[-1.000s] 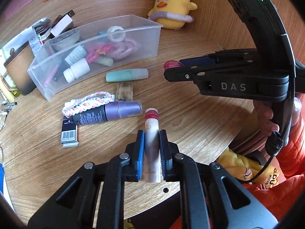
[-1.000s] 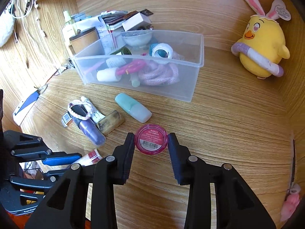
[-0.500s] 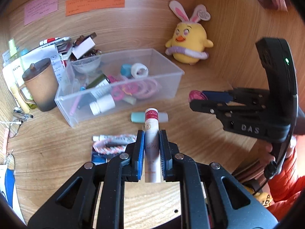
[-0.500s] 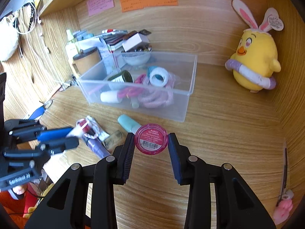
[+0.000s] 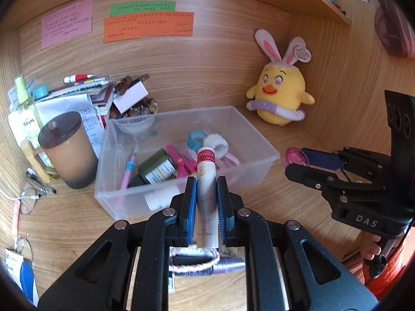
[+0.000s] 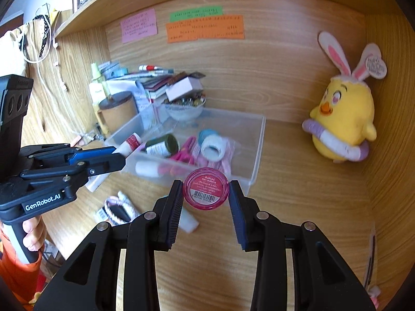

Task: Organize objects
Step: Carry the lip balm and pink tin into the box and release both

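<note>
Both loads are being carried to the bin [image 5: 262,146]; the left gripper [image 5: 206,199] clamps a tube [image 5: 206,178], the right gripper [image 6: 205,202] a pink jar [image 6: 205,192]; next, probably, release each above the bin.

Each camera is sitting just behind its own tool, looking forward and down over the counter [image 5: 298,207] toward the back wall. The left view is facing the clear box [image 5: 259,155] close up from the front-left; the right view is facing it from further right. Both are sharing the box, the yellow plush chick [image 6: 342,127] and the wall notes [image 5: 147,26], and each is catching the other tool at its edge.
</note>
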Available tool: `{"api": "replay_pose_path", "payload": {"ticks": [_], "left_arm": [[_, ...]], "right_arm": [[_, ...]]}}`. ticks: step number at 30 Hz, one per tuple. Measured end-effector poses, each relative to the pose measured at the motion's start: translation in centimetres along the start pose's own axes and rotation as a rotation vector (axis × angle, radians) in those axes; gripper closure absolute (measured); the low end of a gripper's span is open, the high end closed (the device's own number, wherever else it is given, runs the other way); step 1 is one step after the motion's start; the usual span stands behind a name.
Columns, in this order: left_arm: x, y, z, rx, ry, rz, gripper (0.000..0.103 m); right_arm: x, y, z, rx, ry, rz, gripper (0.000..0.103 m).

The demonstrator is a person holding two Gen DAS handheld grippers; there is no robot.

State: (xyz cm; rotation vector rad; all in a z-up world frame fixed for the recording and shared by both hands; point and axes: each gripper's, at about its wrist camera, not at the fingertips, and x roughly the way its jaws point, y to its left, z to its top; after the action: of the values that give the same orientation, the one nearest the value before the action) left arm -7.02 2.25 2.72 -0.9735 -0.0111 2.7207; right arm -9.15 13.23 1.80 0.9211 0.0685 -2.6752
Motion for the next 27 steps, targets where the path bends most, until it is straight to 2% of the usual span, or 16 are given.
{"api": "replay_pose_path", "payload": {"ticks": [8, 19, 27], "left_arm": [[2.1, 2.1, 2.6, -0.043, 0.004, 0.018, 0.089], [7.0, 3.8, 4.0, -0.070, 0.091, -0.012, 0.089], [9.6, 3.8, 4.0, -0.053, 0.135, 0.018, 0.089]], "right_arm": [[1.9, -0.2, 2.4, -0.013, -0.016, 0.000, 0.070], [7.2, -1.1, 3.8, -0.007, 0.075, -0.014, 0.070], [10.1, -2.3, 3.5, 0.033, 0.147, -0.028, 0.070]]}}
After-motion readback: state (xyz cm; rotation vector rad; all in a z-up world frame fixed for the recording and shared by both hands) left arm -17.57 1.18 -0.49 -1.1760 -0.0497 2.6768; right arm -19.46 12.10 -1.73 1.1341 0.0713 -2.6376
